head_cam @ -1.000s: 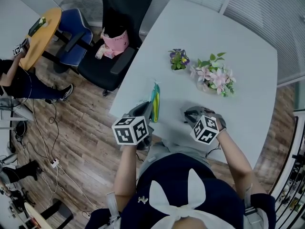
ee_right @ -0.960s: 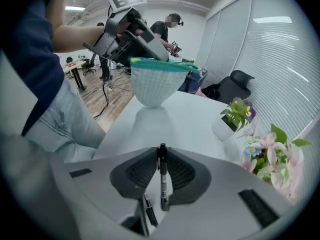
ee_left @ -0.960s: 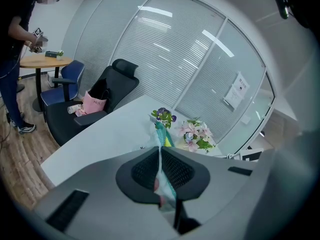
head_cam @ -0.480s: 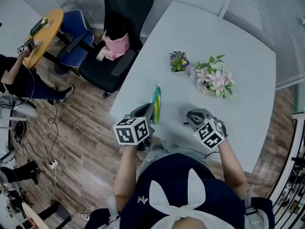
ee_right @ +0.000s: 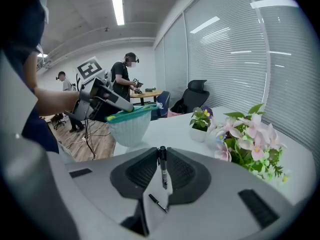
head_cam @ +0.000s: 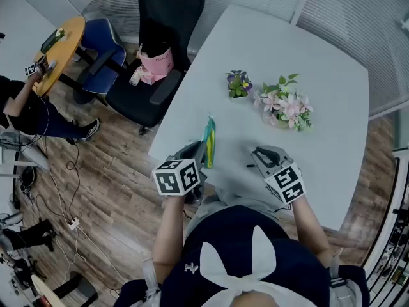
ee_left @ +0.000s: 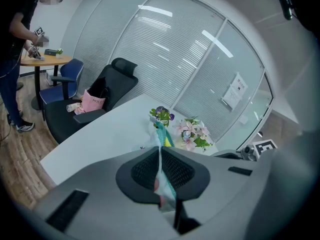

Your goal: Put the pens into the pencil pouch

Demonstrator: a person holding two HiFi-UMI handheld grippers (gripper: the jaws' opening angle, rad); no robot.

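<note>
Right gripper (head_cam: 261,156), pinching a pen (ee_right: 162,169), has lifted off the table (head_cam: 326,88) and rolled over the last second, while left gripper (head_cam: 199,152) stays clamped on the pouch (ee_right: 129,125) at near left, so I judge insertion comes next.

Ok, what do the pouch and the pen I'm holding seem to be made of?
Pouch: soft pale fabric, probably a fine mesh by its gridded texture, with a teal zip band; it sags limply. Pen: dark, smooth, likely plastic, with a faint sheen; too small to be sure.
</note>
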